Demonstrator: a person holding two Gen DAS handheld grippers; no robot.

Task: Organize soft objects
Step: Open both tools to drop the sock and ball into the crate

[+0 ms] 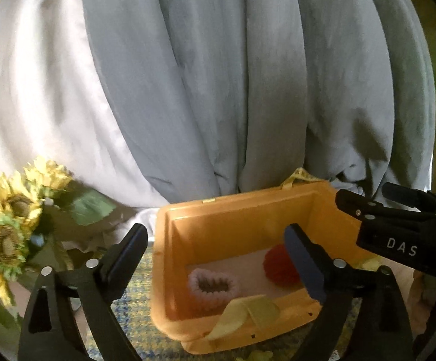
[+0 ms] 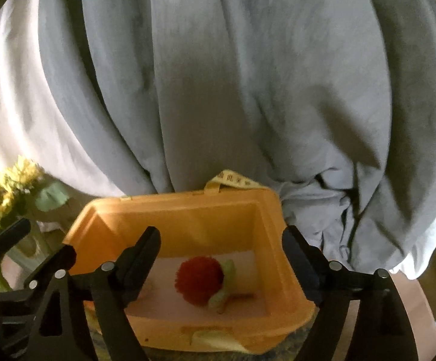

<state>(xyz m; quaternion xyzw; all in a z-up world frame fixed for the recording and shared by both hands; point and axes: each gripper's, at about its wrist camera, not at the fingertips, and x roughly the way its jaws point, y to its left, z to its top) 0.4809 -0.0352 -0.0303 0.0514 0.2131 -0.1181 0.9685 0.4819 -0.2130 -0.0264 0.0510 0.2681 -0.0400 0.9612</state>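
An open yellow box (image 1: pixel 236 210) stands in front of me and also shows in the right wrist view (image 2: pixel 188 210). Inside lie a pink knitted ring (image 1: pixel 213 288) and a red fuzzy flower (image 1: pixel 278 266) with green leaves (image 2: pixel 198 279). My left gripper (image 1: pixel 216 255) is open and empty, held above the box's near left side. My right gripper (image 2: pixel 221 255) is open and empty above the box's near edge. In the left wrist view the right gripper (image 1: pixel 398 228) shows at the right.
Artificial sunflowers (image 1: pixel 10 210) stand to the left of the box. Grey and white curtains (image 1: pixel 218 75) hang behind it. A yellow strap (image 1: pixel 242 313) hangs over the box's near rim. The box sits on a patterned mat (image 1: pixel 133 310).
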